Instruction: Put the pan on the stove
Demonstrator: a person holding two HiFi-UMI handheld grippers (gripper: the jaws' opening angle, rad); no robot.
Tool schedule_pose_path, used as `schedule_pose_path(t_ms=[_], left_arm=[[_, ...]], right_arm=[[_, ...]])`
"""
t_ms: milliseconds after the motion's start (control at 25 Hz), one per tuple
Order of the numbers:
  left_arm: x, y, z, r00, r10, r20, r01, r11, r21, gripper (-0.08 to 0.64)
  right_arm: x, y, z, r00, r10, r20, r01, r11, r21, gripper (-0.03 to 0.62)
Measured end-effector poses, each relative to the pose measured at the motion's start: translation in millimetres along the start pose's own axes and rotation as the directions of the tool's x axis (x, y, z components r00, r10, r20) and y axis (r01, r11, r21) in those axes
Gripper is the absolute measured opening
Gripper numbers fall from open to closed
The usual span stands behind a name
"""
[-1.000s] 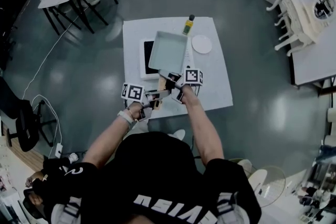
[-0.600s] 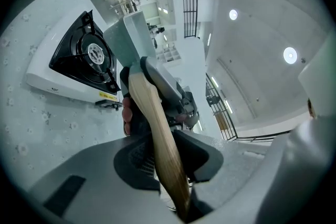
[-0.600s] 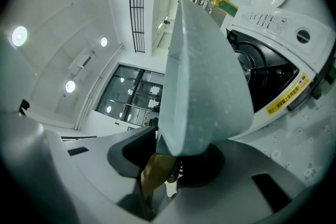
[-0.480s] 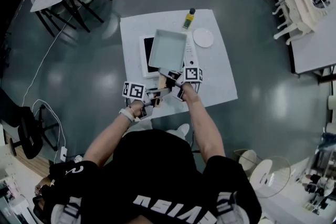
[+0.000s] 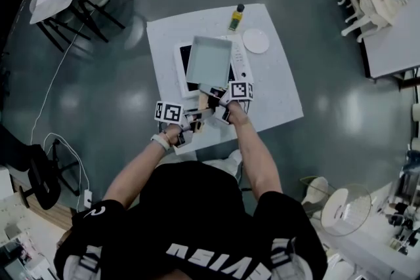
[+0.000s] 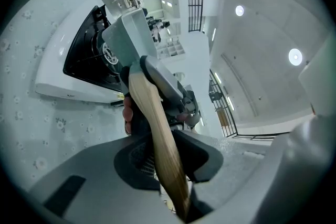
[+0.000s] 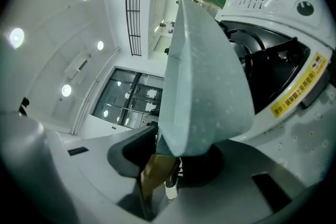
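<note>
**Pan held over the stove**

A person holds a square, pale grey pan (image 5: 209, 61) with a brown wooden handle (image 5: 204, 103). Both tools are clamped on that handle. The left gripper (image 5: 191, 120) pinches the handle near its end. The right gripper (image 5: 219, 108) pinches it closer to the pan. In the left gripper view, the handle (image 6: 153, 123) sits tight between the two dark jaws. In the right gripper view, the jaws squeeze the handle (image 7: 157, 173) right under the pan (image 7: 205, 86).

The pan is over the flat white stove with a black glass top (image 5: 181, 70). It looks lifted a little off the glass. The stove sits on a white square table (image 5: 279, 98). A small yellow bottle with a dark cap (image 5: 235, 17) and a round white plate (image 5: 255, 40) stand at the far side of the table.
</note>
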State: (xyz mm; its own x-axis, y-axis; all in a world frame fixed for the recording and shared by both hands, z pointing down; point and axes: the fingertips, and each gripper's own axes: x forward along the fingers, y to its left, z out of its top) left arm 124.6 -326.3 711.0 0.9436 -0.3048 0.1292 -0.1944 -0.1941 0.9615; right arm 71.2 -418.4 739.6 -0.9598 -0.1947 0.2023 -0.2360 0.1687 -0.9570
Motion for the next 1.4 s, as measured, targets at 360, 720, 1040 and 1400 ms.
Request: schedule_pose_path(t_ms=[360, 720, 1040, 1400], left_arm=[[-2.6, 27.4, 7.4, 1.000, 0.002, -0.026, -0.002, 1.000, -0.007, 0.077], [-1.6, 37.9, 11.3, 0.999, -0.018, -0.045, 0.016, 0.999, -0.045, 0.077], [-2.4, 46.4, 12.5, 0.998, -0.004, -0.055, 0.001, 0.999, -0.051, 0.077], [-1.6, 54.5, 12.2, 0.999, 0.014, -0.051, -0.016, 0.999, -0.041, 0.071]], right_arm=[[13.5, -21.3, 4.0, 1.000, 0.003, 0.024, -0.003, 0.999, 0.039, 0.117], [21.1, -37.2, 7.4, 0.999, 0.000, 0.032, -0.002, 0.998, 0.065, 0.118], [25.3, -43.3, 8.5, 0.999, 0.030, 0.041, -0.033, 0.995, 0.089, 0.118], [25.6, -52.3, 10.2, 0.999, 0.020, 0.044, -0.024, 0.997, 0.079, 0.115]])
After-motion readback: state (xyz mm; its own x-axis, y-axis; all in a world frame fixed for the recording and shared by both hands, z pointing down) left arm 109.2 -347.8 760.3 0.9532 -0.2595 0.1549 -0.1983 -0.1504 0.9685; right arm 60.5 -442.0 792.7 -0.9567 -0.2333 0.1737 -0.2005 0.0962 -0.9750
